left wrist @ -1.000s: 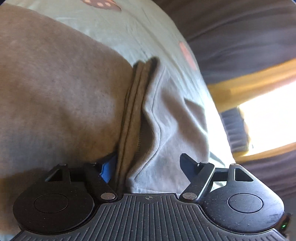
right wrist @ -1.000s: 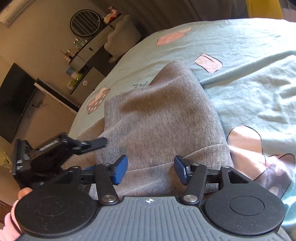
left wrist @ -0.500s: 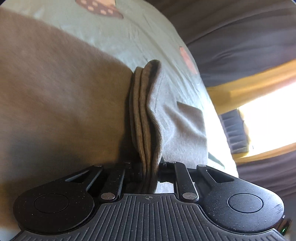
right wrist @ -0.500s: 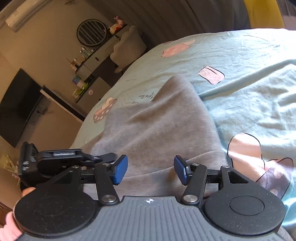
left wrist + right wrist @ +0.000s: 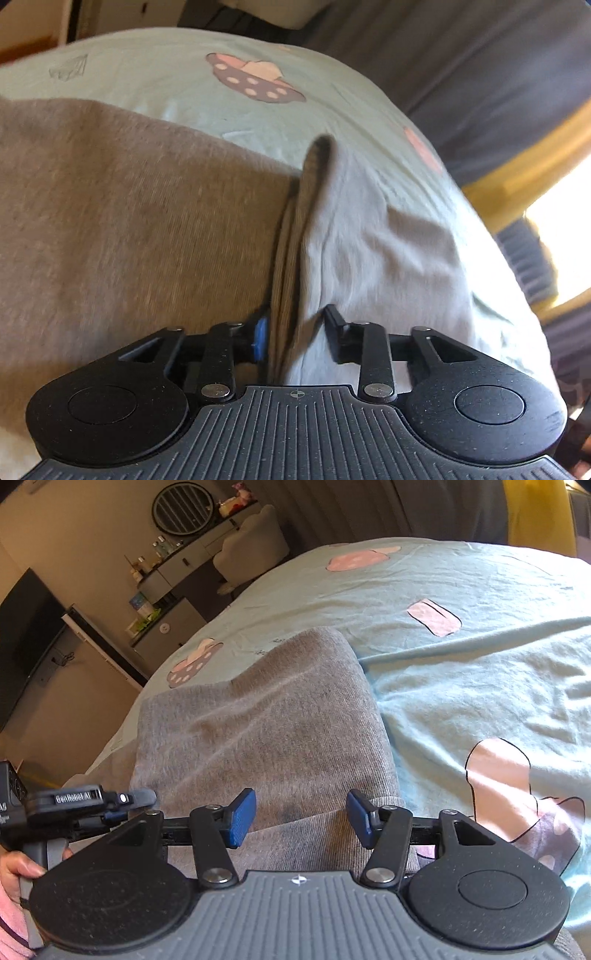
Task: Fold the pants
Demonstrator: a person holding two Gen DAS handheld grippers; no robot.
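Note:
Grey pants point(image 5: 266, 731) lie folded on a pale green bedsheet point(image 5: 461, 664). In the left wrist view the pants point(image 5: 129, 221) fill the left side, and their ribbed edge point(image 5: 295, 236) stands up between the fingers of my left gripper point(image 5: 295, 336). The left jaws are partly open, with the fabric loose in the gap. My right gripper point(image 5: 301, 819) is open just above the near folded edge of the pants, holding nothing. The left gripper's body point(image 5: 74, 805) shows at the lower left of the right wrist view.
The bedsheet point(image 5: 258, 122) has mushroom and pink prints. Dark curtains point(image 5: 480, 74) and a bright window point(image 5: 561, 229) lie beyond the bed. A dresser point(image 5: 177, 565), a chair and a dark TV screen point(image 5: 26, 627) stand past the bed's far edge.
My left gripper closed on the ribbed edge half a second ago and has now opened again, moving back a little. The right gripper stayed open and shifted slightly.

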